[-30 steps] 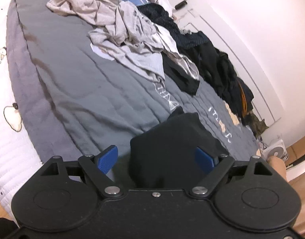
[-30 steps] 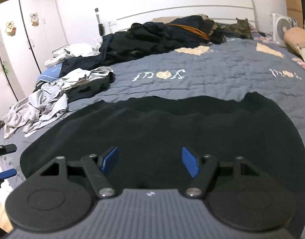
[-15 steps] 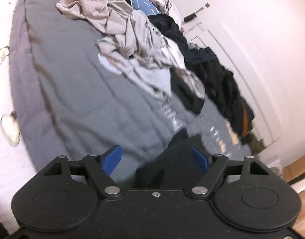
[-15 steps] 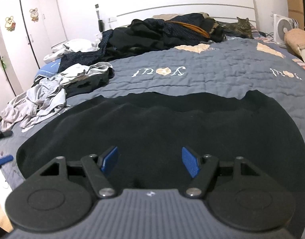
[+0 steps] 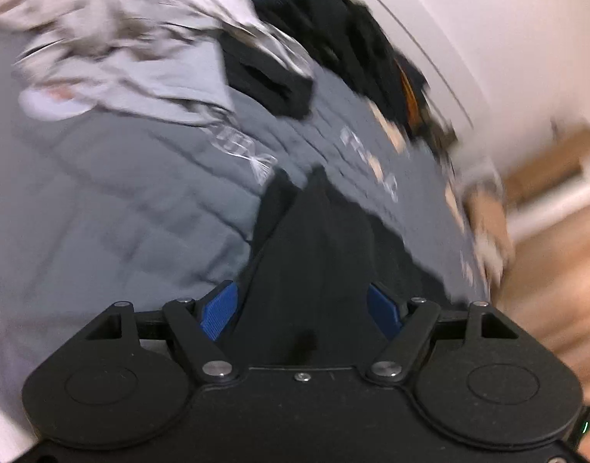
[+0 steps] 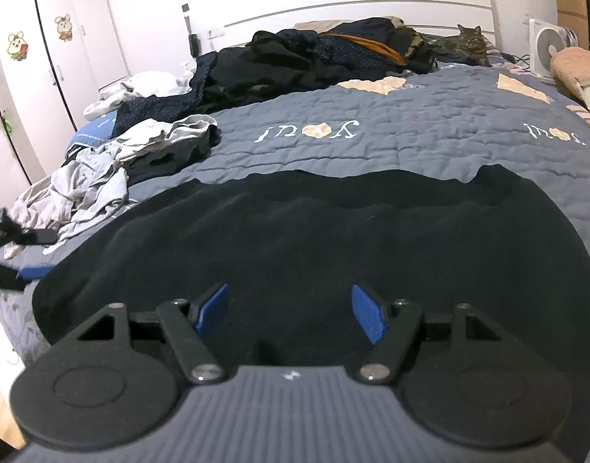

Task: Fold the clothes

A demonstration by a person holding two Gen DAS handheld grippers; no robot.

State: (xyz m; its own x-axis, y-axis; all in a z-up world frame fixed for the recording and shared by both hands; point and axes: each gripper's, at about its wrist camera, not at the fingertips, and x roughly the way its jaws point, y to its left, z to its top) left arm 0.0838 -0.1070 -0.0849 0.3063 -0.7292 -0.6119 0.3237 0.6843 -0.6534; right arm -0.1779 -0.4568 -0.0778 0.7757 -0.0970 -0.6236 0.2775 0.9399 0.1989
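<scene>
Garment: black garment (image 6: pixel 314 239), prob. a top or sweater, spread flat on the grey quilted bed (image 6: pixel 430 131), near edge twd the person.
Handling: judging by look, soft, limp, light; won't hold shape, will drape and slide on the quilt. Dark on dark, so edges hard to read.
Where to take hold: I'd pinch at corners or hem w/ both grippers, not mid-panel, so the fold stays square.
Left hand-held gripper (image 5: pixel 301 310): jaws apart, blue pads clear of cloth on both sides; a ridge of the black garment (image 5: pixel 318 239) lies betw. them, not pinched. View badly blurred.
Right hand-held gripper (image 6: pixel 290 310): jaws apart, nothing gripped; hangs over the garment's near part, tilted down.
Other stuff: pile of light grey clothes (image 6: pixel 98 181) off to the left, dark clothes heap (image 6: pixel 314 58) by the headboard, tabby cat (image 6: pixel 468 44) beside it, well apart from the work.
</scene>
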